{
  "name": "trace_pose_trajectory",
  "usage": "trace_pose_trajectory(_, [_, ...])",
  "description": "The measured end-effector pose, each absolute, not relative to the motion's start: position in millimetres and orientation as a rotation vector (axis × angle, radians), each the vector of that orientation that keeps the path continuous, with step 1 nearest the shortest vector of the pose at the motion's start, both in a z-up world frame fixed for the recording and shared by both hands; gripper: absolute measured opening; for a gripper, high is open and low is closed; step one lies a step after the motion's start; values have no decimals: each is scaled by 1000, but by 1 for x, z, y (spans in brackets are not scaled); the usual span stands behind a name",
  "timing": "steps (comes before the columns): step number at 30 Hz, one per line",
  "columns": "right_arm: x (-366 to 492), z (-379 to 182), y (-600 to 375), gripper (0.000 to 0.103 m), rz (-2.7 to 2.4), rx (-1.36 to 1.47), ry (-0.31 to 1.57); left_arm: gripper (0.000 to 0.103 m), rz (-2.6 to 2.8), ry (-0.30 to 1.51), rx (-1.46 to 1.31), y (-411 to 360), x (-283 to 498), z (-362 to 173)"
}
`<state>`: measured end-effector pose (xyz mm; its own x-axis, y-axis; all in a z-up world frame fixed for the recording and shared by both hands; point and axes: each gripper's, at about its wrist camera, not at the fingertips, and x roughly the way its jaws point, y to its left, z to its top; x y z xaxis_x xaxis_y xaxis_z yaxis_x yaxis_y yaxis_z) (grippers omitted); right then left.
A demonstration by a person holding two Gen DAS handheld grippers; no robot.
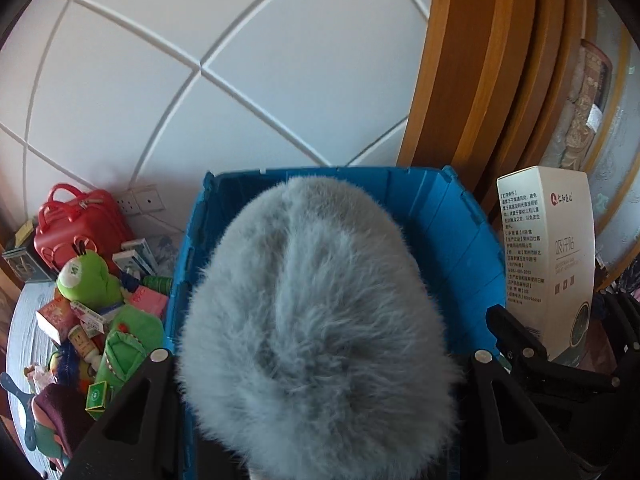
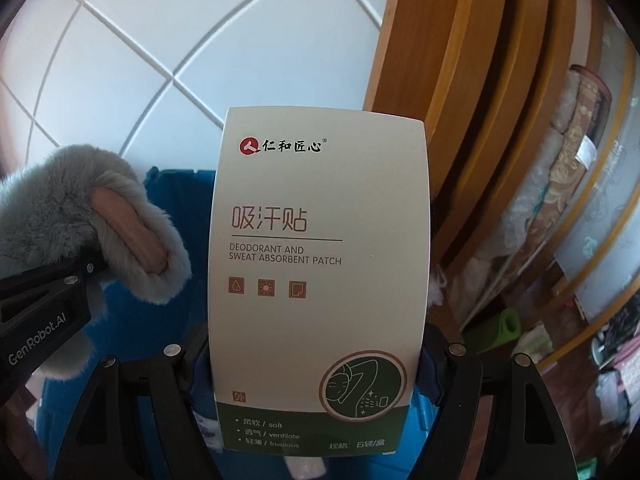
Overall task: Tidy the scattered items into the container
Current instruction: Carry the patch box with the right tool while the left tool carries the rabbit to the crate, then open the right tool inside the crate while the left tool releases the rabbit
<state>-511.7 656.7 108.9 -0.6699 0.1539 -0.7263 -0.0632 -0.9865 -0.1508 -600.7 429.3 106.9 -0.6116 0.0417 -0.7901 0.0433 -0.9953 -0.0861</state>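
My left gripper (image 1: 320,356) is shut on a grey furry slipper (image 1: 316,320) and holds it over the open blue plastic bin (image 1: 452,240). The slipper also shows in the right wrist view (image 2: 100,216), its pinkish lining facing out, with the left gripper's black finger under it. My right gripper (image 2: 316,350) is shut on a white and green box of sweat absorbent patches (image 2: 316,264), held upright just right of the bin (image 2: 168,188). The box also shows in the left wrist view (image 1: 548,256).
Left of the bin lies a heap of items: a red case (image 1: 80,228), a green plush toy (image 1: 92,276), small boxes (image 1: 56,320) and bottles. A white quilted wall stands behind. A wooden frame (image 1: 472,80) rises on the right, with bedding (image 2: 560,184) beyond.
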Motion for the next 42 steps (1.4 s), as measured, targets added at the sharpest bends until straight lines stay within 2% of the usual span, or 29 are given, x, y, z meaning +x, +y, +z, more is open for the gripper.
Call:
trace_pose_trajectory(8, [-591, -6, 662, 77, 2579, -1609, -225, 38, -2377, 198, 1864, 431, -682, -37])
trace_pose_trajectory(12, [-613, -66, 660, 77, 2428, -1776, -356, 38, -2195, 268, 1969, 425, -699, -101])
trace_pose_trajectory(16, [-628, -121, 662, 77, 2322, -1925, -374, 38, -2143, 213, 2032, 431, -703, -143])
trace_pose_trajectory(20, [-641, -165, 664, 77, 2238, -1999, -404, 38, -2173, 236, 2037, 435, -702, -169])
trace_pose_trajectory(28, [-656, -216, 667, 77, 2230, -2024, -391, 39, -2159, 266, 2053, 430, -713, -209])
trace_pose_trajectory(33, [-656, -244, 668, 77, 2207, -2062, -403, 49, -2174, 231, 2053, 437, -717, -216])
trace_pose_trajectory(35, [-655, -251, 671, 77, 2193, -2076, -376, 53, -2160, 180, 2071, 443, -717, -219])
trace_pose_trajectory(42, [-644, -248, 674, 79, 2161, -2114, -379, 54, -2116, 96, 2100, 455, -712, -213])
